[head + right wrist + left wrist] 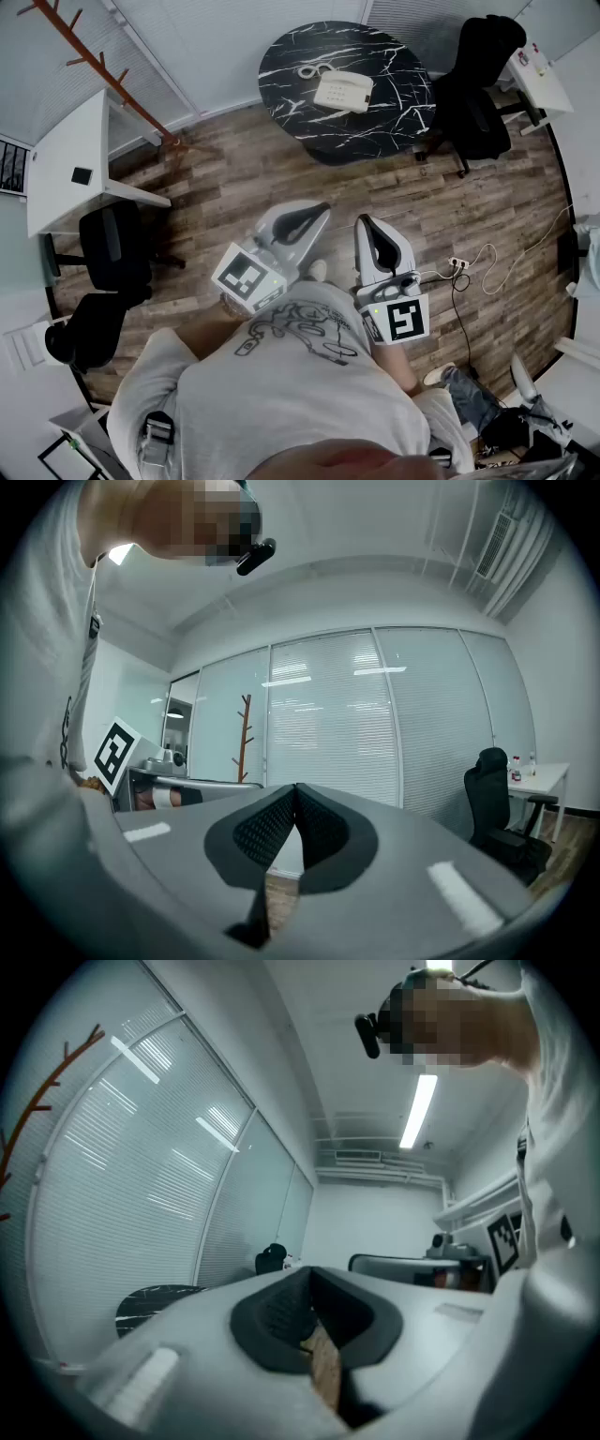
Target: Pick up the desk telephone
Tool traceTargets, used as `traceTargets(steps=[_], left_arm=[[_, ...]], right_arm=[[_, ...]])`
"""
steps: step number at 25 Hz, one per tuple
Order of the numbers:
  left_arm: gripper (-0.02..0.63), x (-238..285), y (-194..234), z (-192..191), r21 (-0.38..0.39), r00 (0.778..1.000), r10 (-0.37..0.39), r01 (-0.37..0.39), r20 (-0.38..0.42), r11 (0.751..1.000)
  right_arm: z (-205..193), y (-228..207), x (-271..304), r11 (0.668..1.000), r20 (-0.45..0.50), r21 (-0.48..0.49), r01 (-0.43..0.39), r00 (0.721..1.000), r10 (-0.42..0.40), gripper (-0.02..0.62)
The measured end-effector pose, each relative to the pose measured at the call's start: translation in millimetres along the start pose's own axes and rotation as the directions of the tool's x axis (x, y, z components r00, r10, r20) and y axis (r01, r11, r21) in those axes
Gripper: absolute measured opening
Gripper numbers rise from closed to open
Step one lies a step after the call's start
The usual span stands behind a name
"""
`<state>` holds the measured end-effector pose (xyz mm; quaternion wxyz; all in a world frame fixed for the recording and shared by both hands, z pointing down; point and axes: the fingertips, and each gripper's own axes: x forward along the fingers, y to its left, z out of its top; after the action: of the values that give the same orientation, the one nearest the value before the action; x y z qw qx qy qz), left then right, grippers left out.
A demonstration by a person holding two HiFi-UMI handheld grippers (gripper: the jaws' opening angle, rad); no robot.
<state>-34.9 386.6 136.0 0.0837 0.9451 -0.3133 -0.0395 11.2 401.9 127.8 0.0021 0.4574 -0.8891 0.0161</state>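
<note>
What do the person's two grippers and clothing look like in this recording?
The left tongs and right tongs have pale grey shells with black ribbed pads. Each carries a white cube printed with black square markers. The person wears a light T-shirt with a dark line drawing.

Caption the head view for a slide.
Person holds left gripper and right gripper shut, well short of the cream desk telephone on the black marble table.
</note>
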Motion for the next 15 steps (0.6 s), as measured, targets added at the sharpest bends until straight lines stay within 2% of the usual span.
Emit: traceTargets(steps=[15], left_arm=[[0.002, 31, -16, -12, -0.022, 1.000, 0.019, -0.020, -0.020, 1.000]], right_arm=[[-5, -32, -20, 0.999, 0.018, 0.037, 0.000, 1.000, 0.000, 0.006]])
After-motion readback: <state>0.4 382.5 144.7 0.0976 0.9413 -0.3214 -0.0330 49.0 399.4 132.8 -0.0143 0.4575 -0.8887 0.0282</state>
